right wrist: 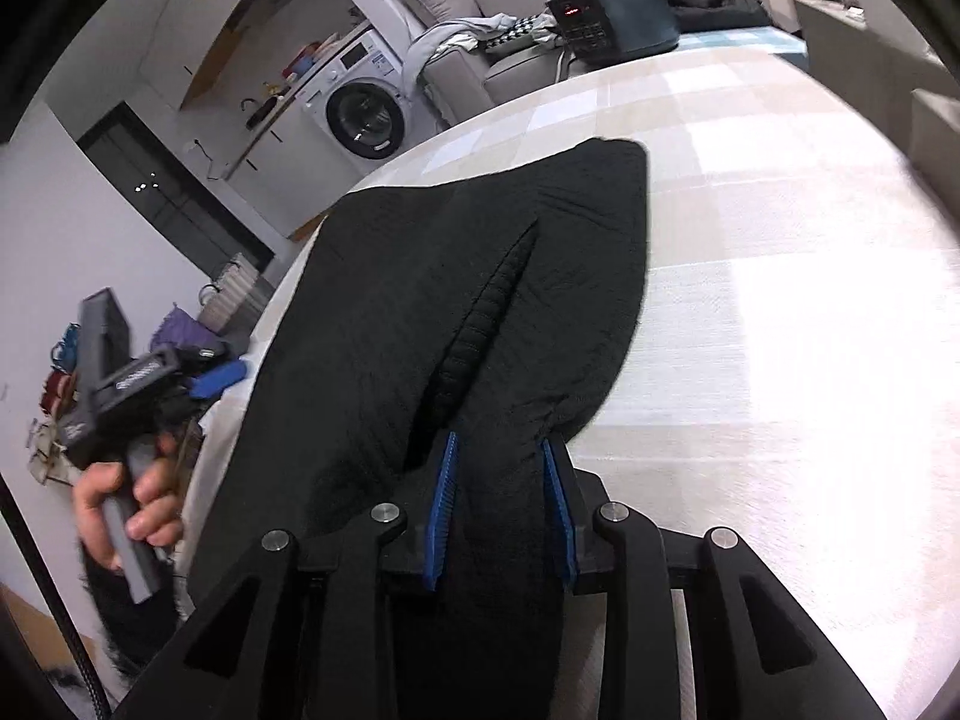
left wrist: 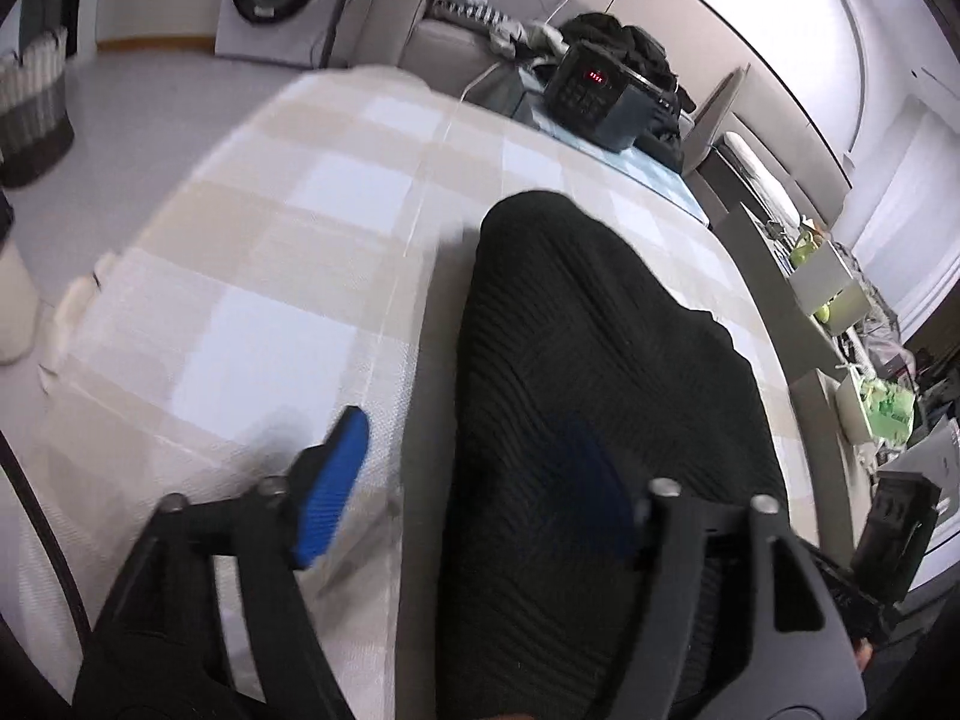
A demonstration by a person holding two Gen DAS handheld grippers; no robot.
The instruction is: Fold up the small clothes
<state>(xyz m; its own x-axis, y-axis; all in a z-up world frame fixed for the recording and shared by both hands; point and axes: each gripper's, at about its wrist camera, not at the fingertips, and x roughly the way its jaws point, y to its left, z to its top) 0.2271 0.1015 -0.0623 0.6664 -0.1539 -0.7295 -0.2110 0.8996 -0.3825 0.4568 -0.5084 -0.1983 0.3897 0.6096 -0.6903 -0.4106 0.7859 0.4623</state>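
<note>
A black ribbed knit garment (left wrist: 600, 348) lies along the checked tablecloth (left wrist: 270, 276). My left gripper (left wrist: 468, 438) stands open over its near end. The left blue pad (left wrist: 336, 480) is over bare cloth, and the right pad is dimmed by a fold of the knit. In the right wrist view the garment (right wrist: 456, 276) shows a long fold down its middle. My right gripper (right wrist: 499, 444) is shut on a bunch of its near edge, which fills the gap between both blue pads (right wrist: 441, 510). A hand (right wrist: 114, 510) holds the left gripper (right wrist: 204, 366) beyond the table's left edge.
A dark cooker with a red display (left wrist: 594, 96) stands at the table's far end. Behind it is a grey sofa with piled clothes (right wrist: 480, 36) and a washing machine (right wrist: 363, 117). A basket (left wrist: 30, 108) sits on the floor at left, and cluttered shelves (left wrist: 840, 312) stand at right.
</note>
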